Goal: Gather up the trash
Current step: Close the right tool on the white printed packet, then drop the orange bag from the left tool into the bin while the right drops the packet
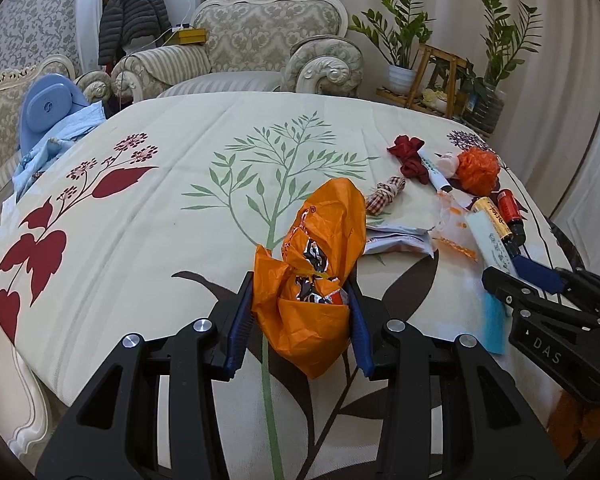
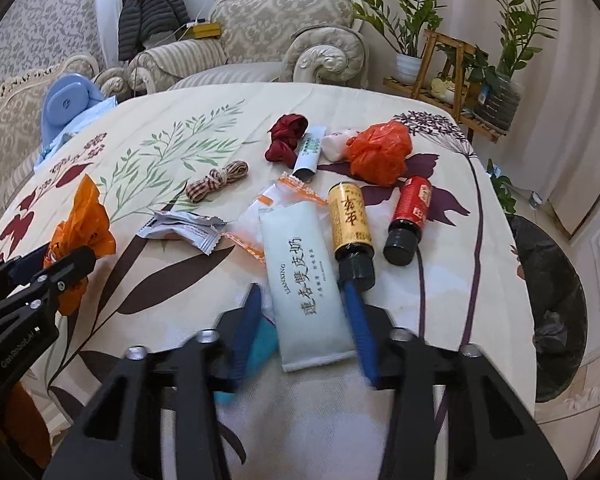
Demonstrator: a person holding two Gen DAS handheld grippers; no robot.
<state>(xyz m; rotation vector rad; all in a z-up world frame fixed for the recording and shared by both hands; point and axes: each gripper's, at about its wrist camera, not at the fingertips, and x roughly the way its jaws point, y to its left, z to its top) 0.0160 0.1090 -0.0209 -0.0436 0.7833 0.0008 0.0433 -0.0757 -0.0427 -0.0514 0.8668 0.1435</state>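
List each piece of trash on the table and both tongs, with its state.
Left tongs: shut on orange bag.
Right tongs: astride white packet; grip unclear.
Gold bottle: lying, capped.
Red bottle: lying, capped.
Grey wrapper: torn open.
Crumpled orange bag: lying loose.

Crinkled glossy orange plastic bag [image 1: 320, 280], matt printed cloth table cover [image 1: 140, 208], smooth pale plastic sachet [image 2: 304, 272], glossy bottles [image 2: 408, 216]

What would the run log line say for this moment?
left gripper: shut on orange bag | right gripper: around white packet, grip unclear
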